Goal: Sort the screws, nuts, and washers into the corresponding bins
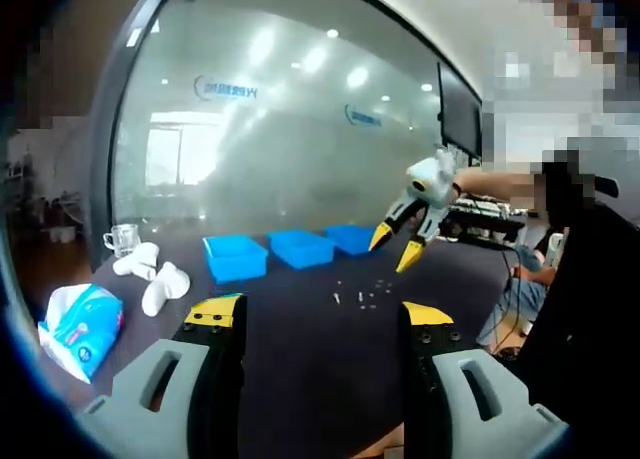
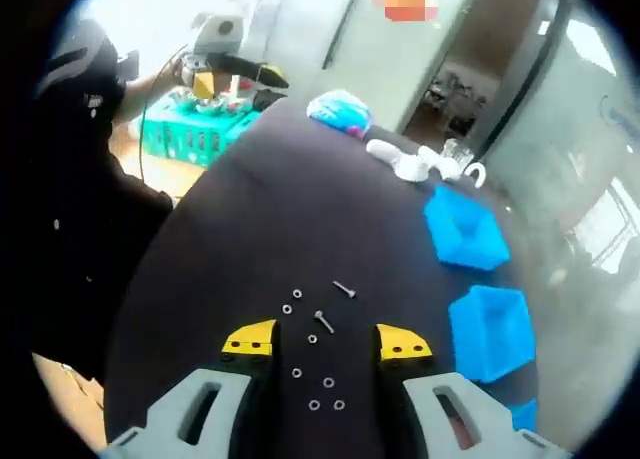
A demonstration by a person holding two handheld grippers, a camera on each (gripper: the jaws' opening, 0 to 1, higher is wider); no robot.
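The left gripper view looks level across the dark table (image 1: 300,349) from its near edge, facing a frosted glass wall (image 1: 290,129). Three blue bins (image 1: 300,247) line the table's far edge, well away. The right gripper view looks steeply down on the same table (image 2: 250,229) from close above the scattered small hardware (image 2: 315,329), with the bins (image 2: 465,229) along its right edge. Both views share the tabletop, bins, hardware (image 1: 362,295) and a blue-and-white packet (image 1: 82,324) near one corner (image 2: 340,109).

Ceiling lights glare on the hazy glass wall (image 1: 290,129); both fisheye views bend at the edges, slightly soft.
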